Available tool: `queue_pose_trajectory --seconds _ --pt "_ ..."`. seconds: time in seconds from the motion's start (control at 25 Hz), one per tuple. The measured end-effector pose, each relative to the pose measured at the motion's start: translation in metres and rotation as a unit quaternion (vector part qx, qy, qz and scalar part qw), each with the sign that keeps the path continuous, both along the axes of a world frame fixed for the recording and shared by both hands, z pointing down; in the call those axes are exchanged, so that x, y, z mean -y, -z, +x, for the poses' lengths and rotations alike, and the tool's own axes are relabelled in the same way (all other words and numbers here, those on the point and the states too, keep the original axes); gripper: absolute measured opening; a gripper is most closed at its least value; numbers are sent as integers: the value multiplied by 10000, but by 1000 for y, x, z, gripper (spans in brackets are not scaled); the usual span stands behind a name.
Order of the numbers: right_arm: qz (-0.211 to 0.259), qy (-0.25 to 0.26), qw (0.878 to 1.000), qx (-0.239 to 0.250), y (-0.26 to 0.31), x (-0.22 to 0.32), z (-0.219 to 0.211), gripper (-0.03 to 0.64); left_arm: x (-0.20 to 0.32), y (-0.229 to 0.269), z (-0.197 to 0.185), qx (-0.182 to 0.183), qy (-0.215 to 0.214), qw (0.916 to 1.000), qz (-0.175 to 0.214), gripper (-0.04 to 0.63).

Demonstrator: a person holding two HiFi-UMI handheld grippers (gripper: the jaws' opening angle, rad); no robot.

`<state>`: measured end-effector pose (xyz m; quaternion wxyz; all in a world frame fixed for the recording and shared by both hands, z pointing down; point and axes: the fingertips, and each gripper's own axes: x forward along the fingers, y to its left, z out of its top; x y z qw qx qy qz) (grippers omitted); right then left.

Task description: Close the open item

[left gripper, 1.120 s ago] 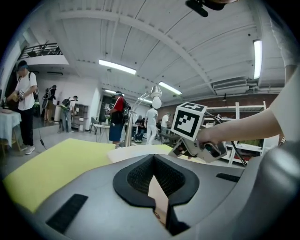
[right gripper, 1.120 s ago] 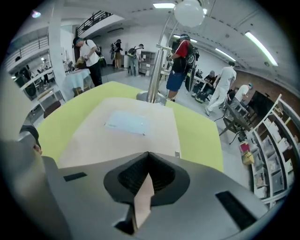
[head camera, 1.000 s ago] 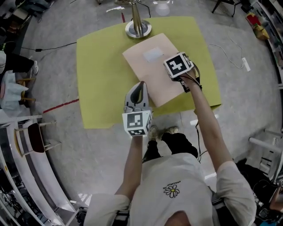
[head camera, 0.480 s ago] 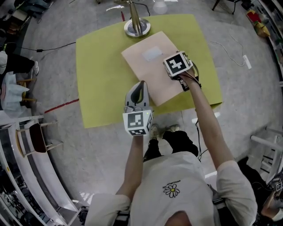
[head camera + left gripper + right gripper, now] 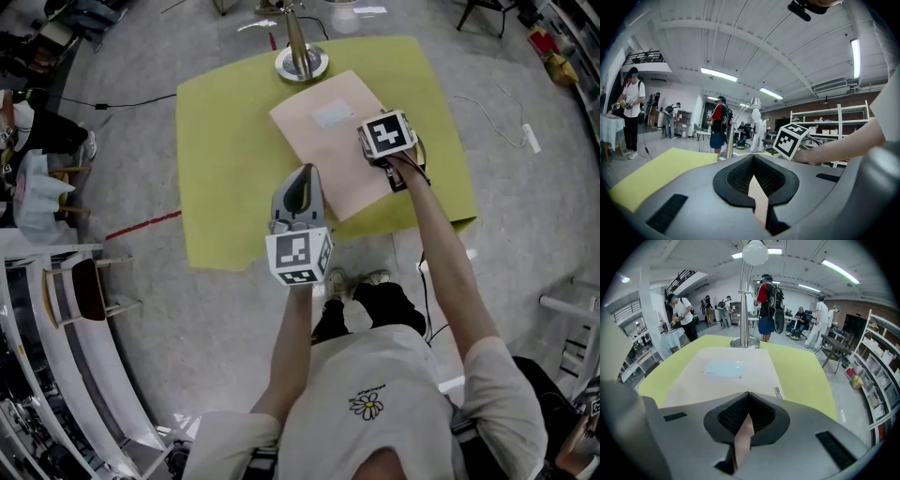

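The tan folder point(image 5: 323, 141) lies flat on the yellow table point(image 5: 225, 159), a pale label point(image 5: 330, 114) on its cover and its far corner near the lamp base point(image 5: 302, 64). Your right gripper point(image 5: 748, 394) is tilted down over the folder's right edge, jaws pressed together with nothing between them. Your left gripper point(image 5: 302, 171) hangs roughly level above the table's near edge, beside the folder's near-left corner, its jaws likewise closed and empty.
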<state>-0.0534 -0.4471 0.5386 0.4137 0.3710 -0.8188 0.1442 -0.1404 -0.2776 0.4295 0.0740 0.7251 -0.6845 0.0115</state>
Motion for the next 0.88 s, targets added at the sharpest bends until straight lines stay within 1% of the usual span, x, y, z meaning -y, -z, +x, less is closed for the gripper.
queue_pose_trajectory --seconds 0.08,0.2,0.32,0.44,0.52,0.6,0.64,0.76,0.88 --pt "-14 60 9999 91 9 0 1 11 -1 13 1 47 -38 9999 111 14" --pt "164 -31 9986 506 39 -4 4 11 -7 34 1 72 -13 9996 282 14" --pt "602 -63 9931 1008 87 -14 6 11 -14 58 -2 90 69 9990 437 14" --pt "1228 9 9822 1419 138 -38 9 11 -24 86 -4 84 122 9977 664 14" --pt "1768 64 9719 1553 171 -61 10 11 -33 105 -5 -1 118 9963 856 14" --pt "2304 152 9590 1645 201 -90 12 11 -44 122 -5 -58 66 9944 1053 14" --pt "2546 186 9517 1709 214 -105 13 11 -50 131 -4 -7 41 9936 1131 14" --pt "3100 192 9283 2043 246 -148 21 11 -67 150 -4 373 59 9911 1278 14" --pt "3430 132 9016 2632 263 -188 29 11 -87 163 -7 564 153 9866 1521 14"
